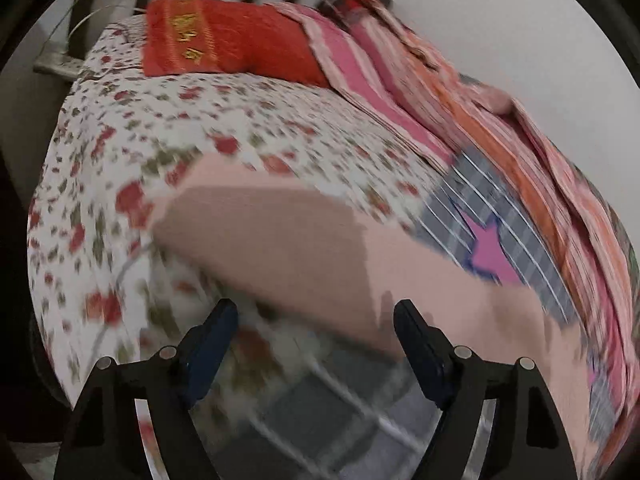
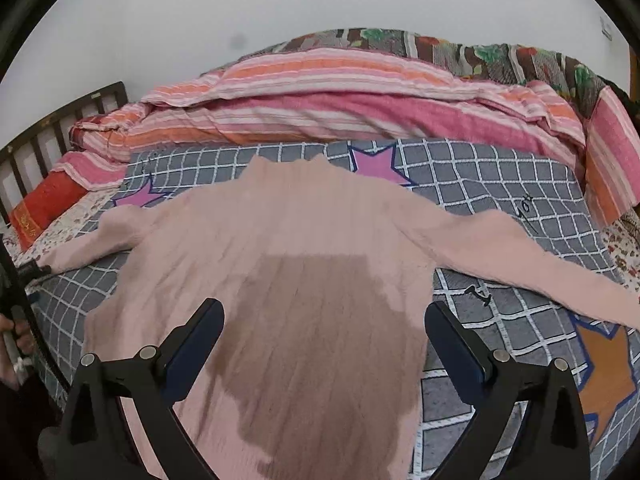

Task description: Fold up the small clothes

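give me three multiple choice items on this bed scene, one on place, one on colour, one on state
1. Where does the pale pink ribbed knit sweater lie?
A. on the grey checked blanket with stars
B. on the red pillow
C. on the floor

2. What colour is the star by the sweater's collar?
A. green
B. pink-purple
C. yellow

3. How are the right hand-held gripper and the sweater?
A. shut on a sleeve
B. open above the sweater's body
C. shut on the collar

Answers:
1 A, grey checks show all round it.
2 B, pink-purple with a dark outline.
3 B, both fingers stand wide apart, the fabric flat.
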Demonstrator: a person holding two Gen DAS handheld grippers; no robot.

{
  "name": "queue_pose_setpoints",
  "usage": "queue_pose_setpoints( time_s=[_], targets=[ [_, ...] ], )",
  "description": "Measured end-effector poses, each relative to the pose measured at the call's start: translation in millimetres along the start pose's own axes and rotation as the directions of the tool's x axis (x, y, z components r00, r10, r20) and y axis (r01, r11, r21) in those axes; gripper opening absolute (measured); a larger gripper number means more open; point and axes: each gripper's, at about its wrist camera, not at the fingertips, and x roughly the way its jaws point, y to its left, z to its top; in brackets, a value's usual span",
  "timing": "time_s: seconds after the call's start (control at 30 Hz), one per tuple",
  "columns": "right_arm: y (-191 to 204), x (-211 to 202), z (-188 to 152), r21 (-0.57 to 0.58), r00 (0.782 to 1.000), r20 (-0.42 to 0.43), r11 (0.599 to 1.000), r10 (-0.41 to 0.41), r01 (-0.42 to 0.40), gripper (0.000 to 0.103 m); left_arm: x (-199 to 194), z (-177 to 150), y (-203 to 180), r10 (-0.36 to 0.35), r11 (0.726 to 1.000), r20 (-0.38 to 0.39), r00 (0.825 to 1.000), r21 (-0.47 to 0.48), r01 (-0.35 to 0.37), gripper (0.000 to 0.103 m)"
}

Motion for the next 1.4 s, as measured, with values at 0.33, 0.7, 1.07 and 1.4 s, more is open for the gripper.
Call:
queue_pose_setpoints(
  time_s=[0.33, 0.7, 1.07, 1.4],
  targets=[
    [-4.1, 29.2, 15.9, 0.024, 1.0, 0.007, 0.999, 0.022, -0.022, 0.099, 2.3, 39.6, -10.6, 0.117, 0.988, 0.098, 0.988, 0.091, -0.126, 0.007],
    [-47.1, 27.2, 49.0, -0.021, 0.992, 0.126, 1.0, -0.011, 0.014, 0.099, -87.4, 21.5, -190.4, -0.183, 0.901, 0.153, 0.971, 0.422, 0.103, 0.007],
    [-132.1, 25.5, 32.0, 0.151, 0.992, 0.126, 0.988, 0.004, -0.023, 0.099, -102.5, -108.8, -387.7, -0.365, 0.684, 0.0, 0.931, 0.679, 0.268, 0.007],
    [-154.7, 38.5, 26.2, 0.165, 0.992, 0.121, 0.984, 0.047, -0.067, 0.098, -63.4, -247.9, -443.3, -0.399, 0.535, -0.298, 0.867, 0.693, 0.484, 0.016]
  ],
)
